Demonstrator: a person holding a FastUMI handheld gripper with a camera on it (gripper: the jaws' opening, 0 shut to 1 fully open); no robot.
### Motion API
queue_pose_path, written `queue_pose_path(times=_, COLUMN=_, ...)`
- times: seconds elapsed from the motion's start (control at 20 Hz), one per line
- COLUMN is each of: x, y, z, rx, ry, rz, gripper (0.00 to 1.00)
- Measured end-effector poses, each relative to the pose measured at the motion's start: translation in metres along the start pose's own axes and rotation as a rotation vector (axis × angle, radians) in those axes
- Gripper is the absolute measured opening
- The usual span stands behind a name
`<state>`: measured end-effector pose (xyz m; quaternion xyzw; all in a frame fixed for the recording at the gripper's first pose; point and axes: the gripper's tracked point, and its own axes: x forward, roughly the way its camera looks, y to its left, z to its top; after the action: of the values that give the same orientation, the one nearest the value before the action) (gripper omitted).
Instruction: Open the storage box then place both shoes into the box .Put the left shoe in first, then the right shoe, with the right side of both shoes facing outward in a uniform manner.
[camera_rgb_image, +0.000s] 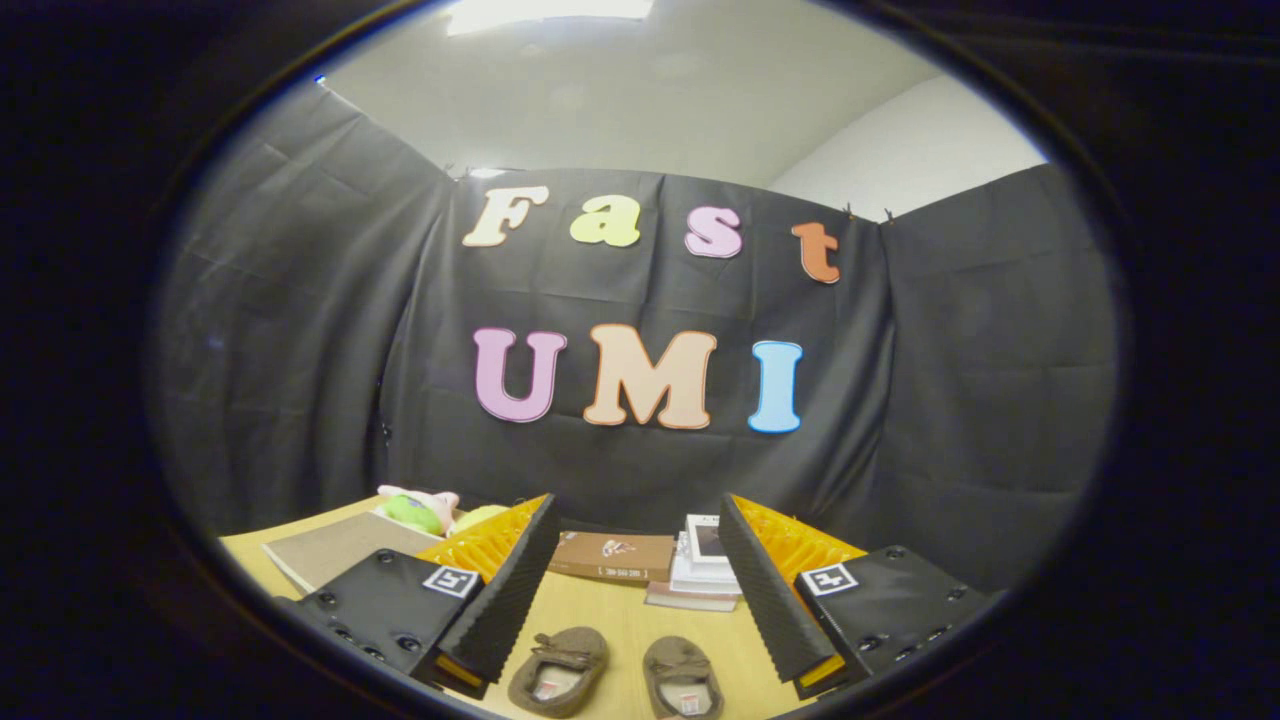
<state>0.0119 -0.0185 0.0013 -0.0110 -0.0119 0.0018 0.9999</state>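
Two small brown shoes lie side by side on the wooden table (620, 610), toes pointing away from me: the left shoe (560, 670) and the right shoe (683, 677). They sit low between my two fingers, close in front. My gripper (638, 545) is open and holds nothing, its fingers standing wide apart above the shoes. A brown box (612, 556) lies flat at the back of the table, beyond the fingers; I cannot tell whether this is the storage box.
A stack of white books or boxes (703, 565) stands right of the brown box. A soft toy (420, 508) and a flat grey-brown board (335, 548) lie at the back left. Black cloth walls close the booth behind and on both sides.
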Motion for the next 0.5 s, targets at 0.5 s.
queue_pose_path(times=0.5, x=0.005, y=0.05, z=-0.035, rx=0.195, ry=0.098, rz=0.219, gripper=1.0)
